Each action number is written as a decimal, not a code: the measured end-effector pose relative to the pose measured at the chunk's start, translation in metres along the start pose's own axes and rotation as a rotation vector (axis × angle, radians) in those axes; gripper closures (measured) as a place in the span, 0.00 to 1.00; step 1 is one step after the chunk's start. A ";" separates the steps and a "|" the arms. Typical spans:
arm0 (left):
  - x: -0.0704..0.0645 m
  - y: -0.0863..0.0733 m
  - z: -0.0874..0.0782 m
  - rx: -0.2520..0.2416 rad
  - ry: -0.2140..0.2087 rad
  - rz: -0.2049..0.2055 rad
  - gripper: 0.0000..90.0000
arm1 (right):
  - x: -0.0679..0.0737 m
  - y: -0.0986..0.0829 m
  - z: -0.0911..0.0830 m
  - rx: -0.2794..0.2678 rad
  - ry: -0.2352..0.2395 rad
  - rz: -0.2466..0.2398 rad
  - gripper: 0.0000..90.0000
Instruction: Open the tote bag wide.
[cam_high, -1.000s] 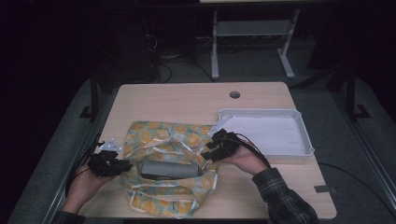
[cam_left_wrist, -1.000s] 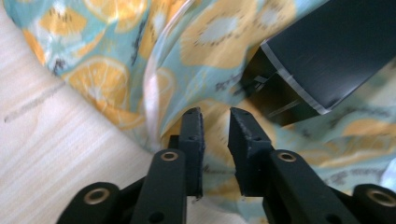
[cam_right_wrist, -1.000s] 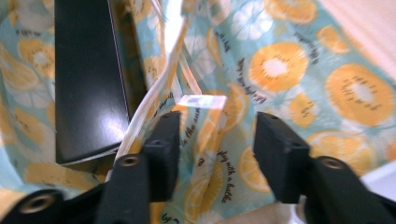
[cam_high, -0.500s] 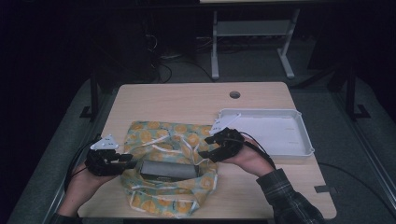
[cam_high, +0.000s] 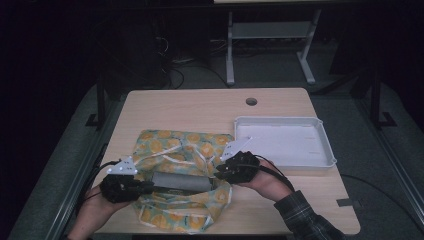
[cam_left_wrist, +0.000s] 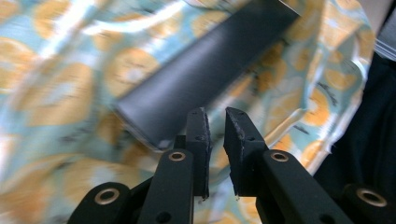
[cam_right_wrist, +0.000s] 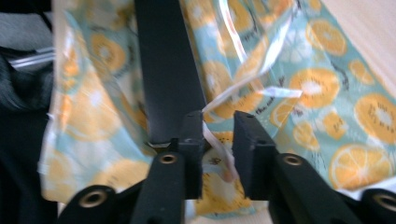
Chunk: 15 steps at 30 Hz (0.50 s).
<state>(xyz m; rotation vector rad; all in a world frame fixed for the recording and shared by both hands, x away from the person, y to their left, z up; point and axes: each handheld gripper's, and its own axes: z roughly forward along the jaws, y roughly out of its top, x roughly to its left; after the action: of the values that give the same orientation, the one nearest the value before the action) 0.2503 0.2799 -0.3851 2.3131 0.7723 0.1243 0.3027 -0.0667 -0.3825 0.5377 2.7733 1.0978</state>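
Note:
A cloth (cam_high: 185, 145) printed with orange slices lies spread on the table, and a dark grey oblong thing (cam_high: 181, 182) rests across its near half. My left gripper (cam_high: 146, 188) is at that thing's left end. In the left gripper view the jaws (cam_left_wrist: 217, 133) stand a narrow gap apart over the cloth (cam_left_wrist: 60, 79), just beside the grey thing's end (cam_left_wrist: 201, 70). My right gripper (cam_high: 220, 173) is at the other end. In the right gripper view it (cam_right_wrist: 218, 140) is open, with a white cord (cam_right_wrist: 243, 91) of the cloth running between its jaws beside the grey thing (cam_right_wrist: 166, 60).
A white tray (cam_high: 280, 121) stands at the right of the wooden table (cam_high: 200, 110), close behind my right hand. A round cable hole (cam_high: 251, 101) is near the far edge. Dark floor and a metal stand lie beyond the table.
Both grippers have drawn a little nearer to me and in toward the ends of the grey thing. The cloth and tray have not visibly shifted.

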 end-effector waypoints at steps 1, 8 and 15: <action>-0.004 -0.001 0.004 0.018 -0.007 0.011 0.89 | -0.002 -0.001 0.002 0.016 -0.007 -0.012 0.84; -0.014 -0.011 0.019 0.085 -0.034 0.011 0.90 | -0.010 -0.013 0.019 0.063 0.003 0.025 0.92; -0.013 -0.019 0.036 0.180 -0.050 0.027 0.93 | -0.017 -0.022 0.034 0.112 -0.003 0.014 0.98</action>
<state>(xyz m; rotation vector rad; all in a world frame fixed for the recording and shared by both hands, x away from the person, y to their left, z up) 0.2407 0.2628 -0.4230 2.4868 0.7540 0.0087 0.3197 -0.0656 -0.4223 0.5717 2.8455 0.9485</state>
